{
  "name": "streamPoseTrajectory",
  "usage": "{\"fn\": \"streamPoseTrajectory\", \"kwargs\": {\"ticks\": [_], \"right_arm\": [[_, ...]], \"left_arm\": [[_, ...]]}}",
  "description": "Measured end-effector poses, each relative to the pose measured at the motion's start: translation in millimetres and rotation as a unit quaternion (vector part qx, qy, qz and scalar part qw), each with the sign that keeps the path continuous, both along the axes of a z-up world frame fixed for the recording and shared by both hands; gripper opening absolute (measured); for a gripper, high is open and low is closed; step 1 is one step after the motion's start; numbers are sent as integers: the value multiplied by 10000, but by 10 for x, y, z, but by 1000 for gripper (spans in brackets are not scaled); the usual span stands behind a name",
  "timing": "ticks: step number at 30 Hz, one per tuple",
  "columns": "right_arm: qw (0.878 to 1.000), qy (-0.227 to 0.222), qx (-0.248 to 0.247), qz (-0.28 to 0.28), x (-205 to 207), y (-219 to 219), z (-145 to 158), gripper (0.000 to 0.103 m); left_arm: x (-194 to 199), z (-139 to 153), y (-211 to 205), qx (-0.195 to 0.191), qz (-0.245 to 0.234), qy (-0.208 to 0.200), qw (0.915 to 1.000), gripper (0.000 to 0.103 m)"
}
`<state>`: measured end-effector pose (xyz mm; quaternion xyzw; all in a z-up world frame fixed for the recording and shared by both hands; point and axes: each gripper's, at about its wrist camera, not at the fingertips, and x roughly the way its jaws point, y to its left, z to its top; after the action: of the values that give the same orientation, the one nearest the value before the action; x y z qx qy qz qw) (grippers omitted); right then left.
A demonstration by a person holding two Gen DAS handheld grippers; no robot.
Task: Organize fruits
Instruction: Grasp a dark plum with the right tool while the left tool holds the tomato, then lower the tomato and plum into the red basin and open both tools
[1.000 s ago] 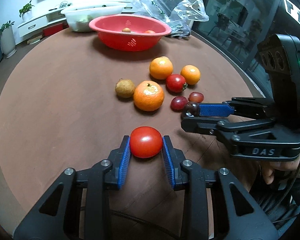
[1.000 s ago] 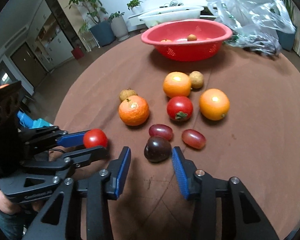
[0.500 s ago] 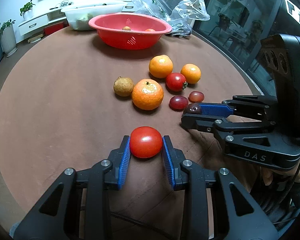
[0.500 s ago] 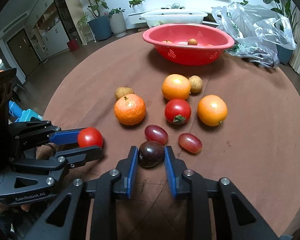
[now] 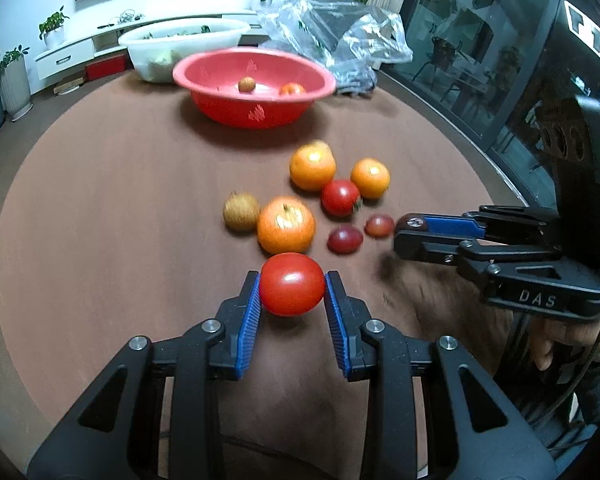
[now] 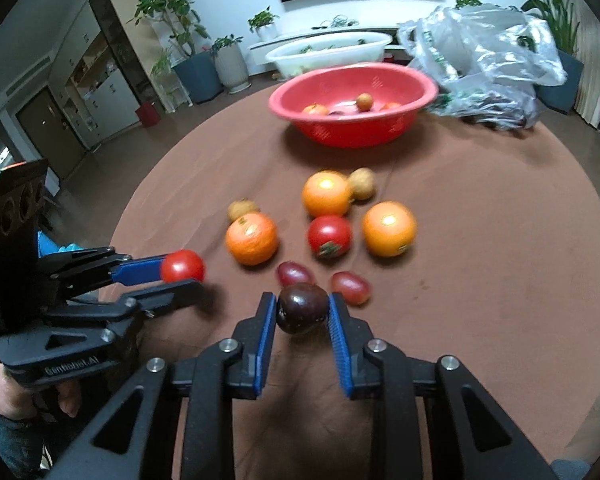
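Between my left gripper's (image 5: 292, 286) pads sits a gripped red tomato (image 5: 291, 283); my right gripper (image 6: 302, 309) clamps a dark plum (image 6: 302, 308).

Even indoor light, motion-blurred fruit, strong fisheye bending, dark corners.

Fruits (image 5: 286, 224) cluster mid-desk (image 5: 100, 220); the basin (image 5: 256, 92) sits behind them near the far edge, bag (image 5: 340, 44) to its right.

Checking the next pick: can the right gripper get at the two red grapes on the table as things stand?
Probably not yet: the right gripper is shut on a dark plum. The red grapes lie just ahead, nothing covering them, so the path is free once the jaws are emptied.
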<state>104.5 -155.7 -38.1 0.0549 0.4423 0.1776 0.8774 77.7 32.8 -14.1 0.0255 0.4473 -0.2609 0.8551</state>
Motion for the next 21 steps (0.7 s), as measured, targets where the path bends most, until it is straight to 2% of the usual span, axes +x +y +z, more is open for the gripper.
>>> {"fn": "streamPoseTrajectory", "kwargs": {"ticks": [5,12,16,21], "right_arm": [[9991,-118,59,-392,135,-365,133,29],[9941,-472,-32,-974,521,-948,523,29],[9932,-691,-94,-936,854,-1017,768,29],[9942,-996,-186,-364,1407,-684,1042,29]], "left_arm": [[268,287,37,-18,106,-296,9995,30],[948,747,39,206,202,-793,9964,30],[1366,919,-90,351,52,-888,9954,30],[1924,913,-428,616,-166,-814,9946,30]]}}
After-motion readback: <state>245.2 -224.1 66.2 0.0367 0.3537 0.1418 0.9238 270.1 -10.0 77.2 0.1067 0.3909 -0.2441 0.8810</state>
